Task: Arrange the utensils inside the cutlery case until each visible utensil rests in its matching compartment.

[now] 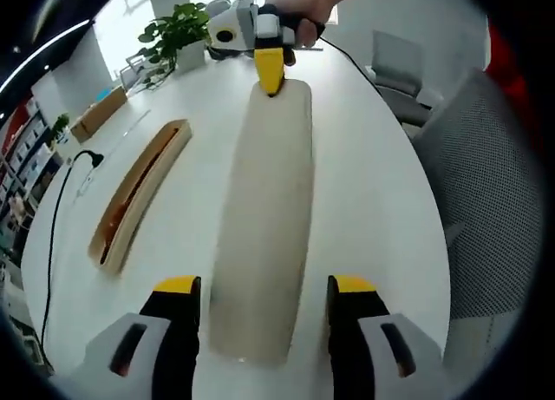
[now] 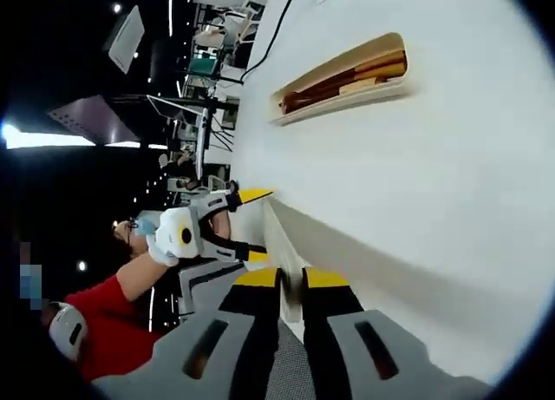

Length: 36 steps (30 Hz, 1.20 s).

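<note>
White round-edged table (image 1: pixel 364 183), long beige lid (image 1: pixel 264 226) lying flat along its middle, open wooden cutlery case (image 1: pixel 139 196) beside it holding utensils, black cable (image 1: pixel 56 218), potted plant (image 1: pixel 178 31) at far edge

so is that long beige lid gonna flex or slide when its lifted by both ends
The long beige lid looks like one rigid slab, so it probably stays straight rather than sagging. The right tongs pinch only its thin far edge, so it could pivot or slip. The left tongs straddle the near end open, and the white table looks smooth, so it may slide.
</note>
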Each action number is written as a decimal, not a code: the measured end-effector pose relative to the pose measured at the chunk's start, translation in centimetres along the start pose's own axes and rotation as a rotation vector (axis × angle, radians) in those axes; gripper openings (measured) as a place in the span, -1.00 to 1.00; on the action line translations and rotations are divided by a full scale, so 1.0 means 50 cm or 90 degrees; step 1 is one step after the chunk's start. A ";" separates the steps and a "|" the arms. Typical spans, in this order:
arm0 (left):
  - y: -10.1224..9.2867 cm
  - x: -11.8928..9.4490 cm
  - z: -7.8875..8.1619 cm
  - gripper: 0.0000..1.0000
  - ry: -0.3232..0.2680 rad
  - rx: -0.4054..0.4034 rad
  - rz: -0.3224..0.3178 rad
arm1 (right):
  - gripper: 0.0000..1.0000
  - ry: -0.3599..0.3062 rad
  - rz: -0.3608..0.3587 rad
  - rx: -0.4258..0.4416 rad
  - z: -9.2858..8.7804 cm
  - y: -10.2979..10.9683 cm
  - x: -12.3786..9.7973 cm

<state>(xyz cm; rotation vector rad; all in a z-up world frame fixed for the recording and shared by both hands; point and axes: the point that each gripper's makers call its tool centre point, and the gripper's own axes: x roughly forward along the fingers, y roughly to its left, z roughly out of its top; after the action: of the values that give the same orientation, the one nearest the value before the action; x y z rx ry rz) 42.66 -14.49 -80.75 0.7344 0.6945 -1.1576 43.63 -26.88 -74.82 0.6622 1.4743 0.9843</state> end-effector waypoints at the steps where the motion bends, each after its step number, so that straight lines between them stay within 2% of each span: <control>1: 0.009 -0.003 -0.004 0.16 0.005 -0.002 -0.005 | -0.88 0.003 -0.001 0.003 0.001 -0.001 0.000; 2: 0.011 -0.003 -0.007 0.13 0.007 -0.008 -0.013 | -0.88 0.000 -0.004 0.005 0.016 -0.013 -0.002; 4: 0.020 -0.001 -0.022 0.06 0.029 -0.015 -0.019 | -0.88 -0.008 0.003 0.011 0.023 -0.015 0.000; 5: 0.017 -0.001 -0.016 0.03 0.017 -0.036 -0.031 | -0.88 -0.012 0.007 0.014 0.025 -0.016 0.003; 6: 0.024 0.001 -0.019 0.02 0.024 -0.047 -0.027 | -0.87 -0.017 0.006 0.016 0.029 -0.021 0.005; 9: 0.029 0.003 -0.014 -0.04 0.021 -0.044 -0.024 | -0.87 -0.044 0.015 0.023 0.041 -0.028 0.008; 11: 0.034 0.002 -0.015 -0.16 0.024 -0.046 -0.022 | -0.88 -0.079 0.043 0.044 0.052 -0.026 0.010; 13: 0.038 0.001 -0.016 -0.18 0.024 -0.046 -0.022 | -0.89 -0.138 0.054 0.054 0.068 -0.038 0.008; 14: 0.038 0.001 -0.016 -0.18 0.024 -0.048 -0.024 | -0.89 -0.150 0.068 0.065 0.070 -0.037 0.007; 16: 0.042 0.001 -0.017 -0.18 0.020 -0.053 -0.023 | -0.90 -0.202 0.075 0.034 0.081 -0.043 0.005; 19: 0.040 -0.001 -0.017 -0.19 0.016 -0.050 -0.027 | -0.90 -0.214 0.083 0.029 0.052 -0.039 0.009; 23: 0.039 0.000 -0.016 -0.19 0.015 -0.048 -0.033 | -0.87 -0.215 0.071 0.027 0.010 -0.047 0.020; 25: 0.037 0.000 -0.015 -0.20 0.015 -0.042 -0.032 | -0.88 -0.228 0.075 0.038 0.013 -0.048 0.017; 26: 0.039 0.000 -0.011 -0.20 0.021 -0.017 -0.022 | -0.90 -0.240 0.092 0.053 0.017 -0.039 0.014; 28: 0.042 -0.001 -0.013 -0.21 0.044 -0.014 -0.022 | -0.93 -0.238 0.115 0.046 0.023 -0.021 0.011; 30: 0.047 -0.008 -0.008 -0.21 0.048 -0.020 -0.028 | -0.93 -0.242 0.112 0.039 0.028 -0.005 0.007; 36: 0.086 -0.043 0.018 -0.22 0.039 -0.002 -0.016 | -0.94 -0.255 0.134 0.035 0.056 0.033 -0.017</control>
<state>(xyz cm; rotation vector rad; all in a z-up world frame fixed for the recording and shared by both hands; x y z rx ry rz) 46.36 -13.07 -77.88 0.7620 0.7587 -1.1611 46.29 -26.23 -72.83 1.0079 1.0969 0.9076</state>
